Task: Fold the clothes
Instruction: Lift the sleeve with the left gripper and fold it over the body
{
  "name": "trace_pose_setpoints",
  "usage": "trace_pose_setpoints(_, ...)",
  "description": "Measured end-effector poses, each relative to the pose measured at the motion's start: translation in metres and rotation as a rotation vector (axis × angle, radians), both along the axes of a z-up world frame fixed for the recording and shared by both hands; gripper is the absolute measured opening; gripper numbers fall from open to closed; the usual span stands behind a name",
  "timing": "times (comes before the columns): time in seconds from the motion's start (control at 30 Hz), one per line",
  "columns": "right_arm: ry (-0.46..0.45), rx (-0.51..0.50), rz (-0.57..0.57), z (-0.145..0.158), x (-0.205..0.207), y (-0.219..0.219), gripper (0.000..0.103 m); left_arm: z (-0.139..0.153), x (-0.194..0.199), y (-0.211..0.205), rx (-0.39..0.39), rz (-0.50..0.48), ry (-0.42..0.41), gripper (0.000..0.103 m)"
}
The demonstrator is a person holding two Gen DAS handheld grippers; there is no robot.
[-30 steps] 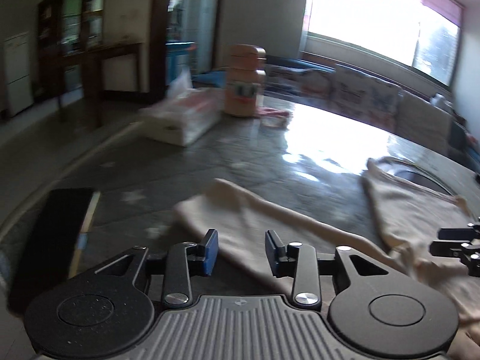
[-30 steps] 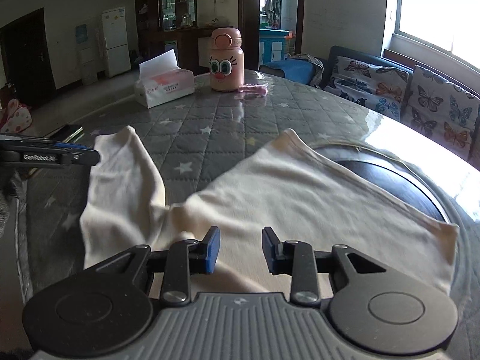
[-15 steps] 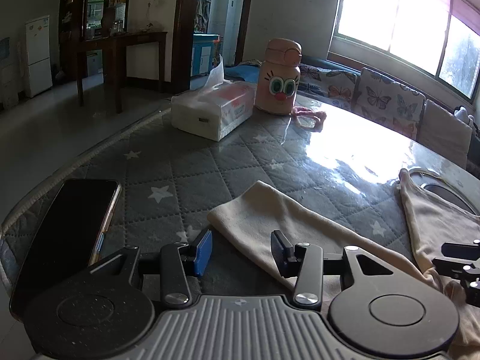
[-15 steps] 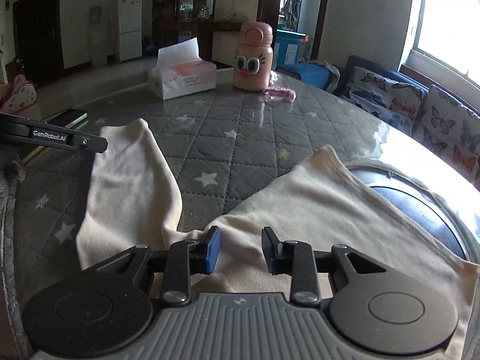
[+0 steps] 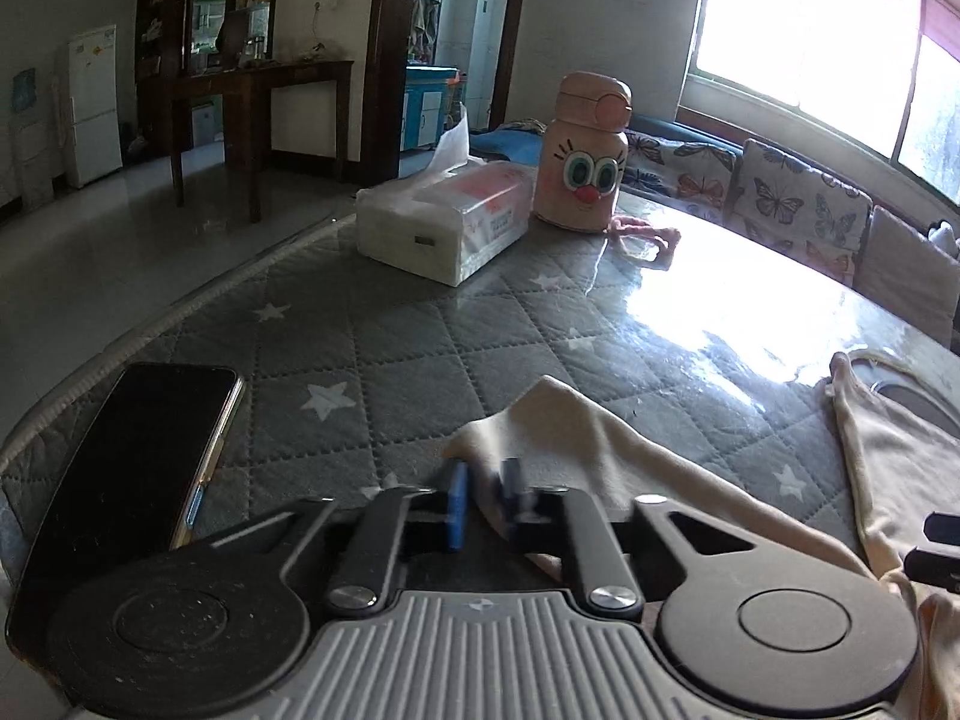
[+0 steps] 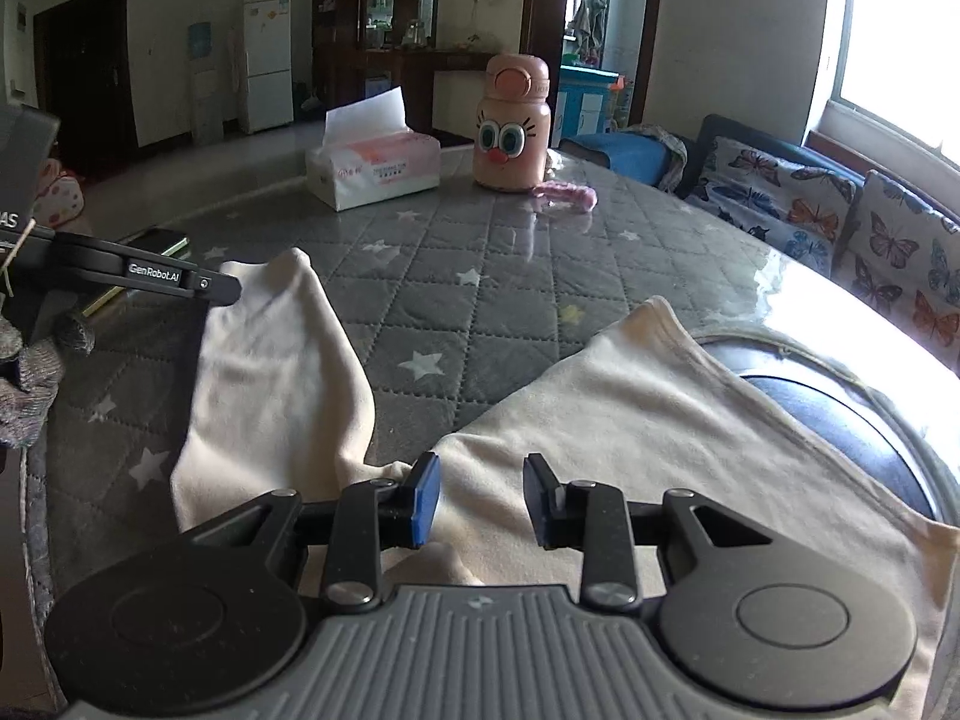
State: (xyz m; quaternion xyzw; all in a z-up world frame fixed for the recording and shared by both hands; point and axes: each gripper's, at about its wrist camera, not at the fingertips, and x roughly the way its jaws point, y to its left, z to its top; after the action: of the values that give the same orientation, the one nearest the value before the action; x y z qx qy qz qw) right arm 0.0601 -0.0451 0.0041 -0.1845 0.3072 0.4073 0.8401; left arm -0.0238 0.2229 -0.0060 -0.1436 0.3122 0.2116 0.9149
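A cream garment (image 6: 630, 408) lies spread on the grey quilted table cover (image 6: 492, 300), one sleeve (image 6: 276, 384) stretched to the left. In the left wrist view the sleeve (image 5: 600, 444) runs from its cuff toward the body at right. My left gripper (image 5: 483, 504) sits at the sleeve cuff with its jaws nearly together on the cloth edge, blurred by motion. It also shows in the right wrist view (image 6: 150, 279) at the sleeve's far end. My right gripper (image 6: 480, 501) is open, low over the garment near the armpit.
A black phone (image 5: 132, 474) lies at the left table edge. A tissue box (image 5: 444, 222), a pink cartoon bottle (image 5: 585, 156) and a pink strap (image 5: 645, 234) stand at the far side. A butterfly-print sofa (image 6: 840, 222) is behind the table. A dark round patch (image 6: 840, 420) lies under the garment's right side.
My left gripper's jaws have closed from wide open onto the sleeve cuff. The right gripper has shifted slightly and stays open over the garment.
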Motion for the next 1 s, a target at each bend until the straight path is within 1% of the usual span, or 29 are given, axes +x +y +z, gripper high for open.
trace_pose_setpoints(0.07, 0.001, 0.004, 0.000, 0.000, -0.001, 0.000, 0.030, 0.006, -0.003, -0.001, 0.004, -0.003, -0.023, 0.005)
trace_pose_setpoints(0.23, -0.003, -0.028, 0.025, -0.008, -0.005, 0.008, 0.030, 0.029, -0.011, -0.008, 0.023, -0.030, -0.096, 0.005)
trace_pose_setpoints(0.4, 0.008, 0.015, -0.009, 0.000, -0.005, -0.009, 0.031, 0.059, -0.015, -0.027, 0.030, -0.100, -0.177, 0.005)
trace_pose_setpoints(0.6, 0.025, 0.052, -0.081, 0.012, -0.005, -0.045, 0.031, 0.094, -0.013, -0.072, 0.041, -0.245, -0.281, 0.005)
trace_pose_setpoints(0.7, 0.032, 0.077, -0.132, 0.018, -0.007, -0.072, 0.031, 0.107, -0.011, -0.099, 0.041, -0.335, -0.318, 0.005)
trace_pose_setpoints(0.87, 0.048, 0.119, -0.222, 0.026, -0.014, -0.120, 0.031, 0.118, -0.008, -0.150, 0.034, -0.508, -0.355, 0.005)
trace_pose_setpoints(1.0, 0.063, 0.133, -0.267, 0.026, -0.021, -0.147, 0.031, 0.118, -0.002, -0.195, 0.034, -0.660, -0.354, 0.005)
